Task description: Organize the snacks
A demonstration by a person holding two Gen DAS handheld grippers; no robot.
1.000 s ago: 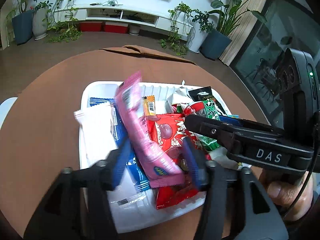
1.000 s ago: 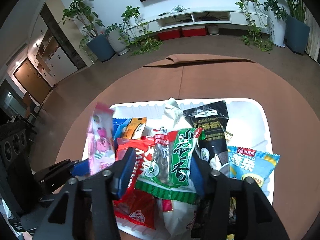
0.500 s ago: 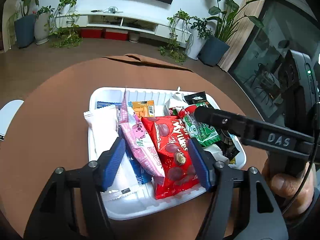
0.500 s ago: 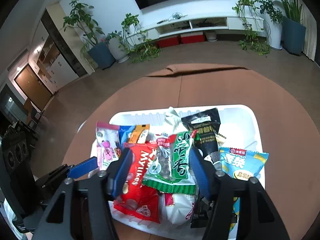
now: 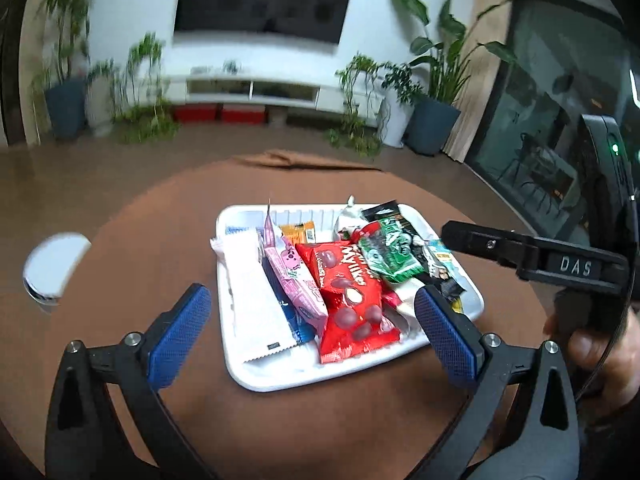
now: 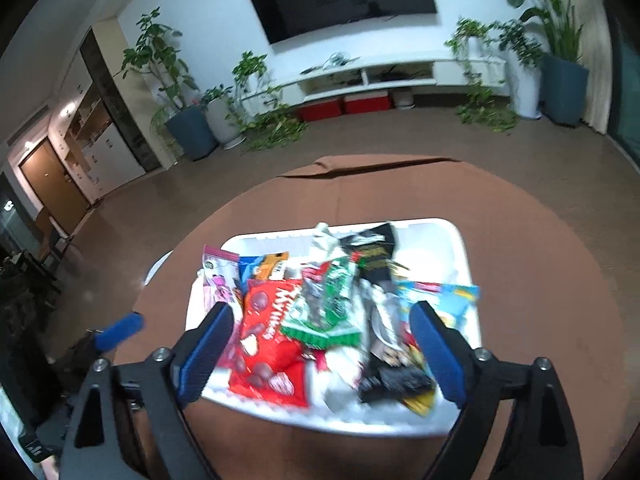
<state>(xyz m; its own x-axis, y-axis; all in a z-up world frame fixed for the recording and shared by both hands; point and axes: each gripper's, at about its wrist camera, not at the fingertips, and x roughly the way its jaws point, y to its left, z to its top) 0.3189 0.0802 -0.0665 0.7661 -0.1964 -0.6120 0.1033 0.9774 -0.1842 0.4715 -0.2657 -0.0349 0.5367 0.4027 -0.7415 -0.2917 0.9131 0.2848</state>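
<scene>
From your left wrist, the left gripper (image 5: 310, 326) had just been opening and gaped wide, nothing between its pads, above the white tray (image 5: 474, 300) of snacks on the brown table (image 5: 160, 220). From your right wrist, the right gripper (image 6: 320, 354) had likewise spread, empty, over the red chocolate bag (image 6: 266, 354)

Both wrist cams look forward and down along their fingers (image 5: 182, 316) at close range. Left view comes from tray's (image 5: 352, 372) left, right view from its right; shared: tray, tabletop (image 6: 540, 240), TV wall.
</scene>
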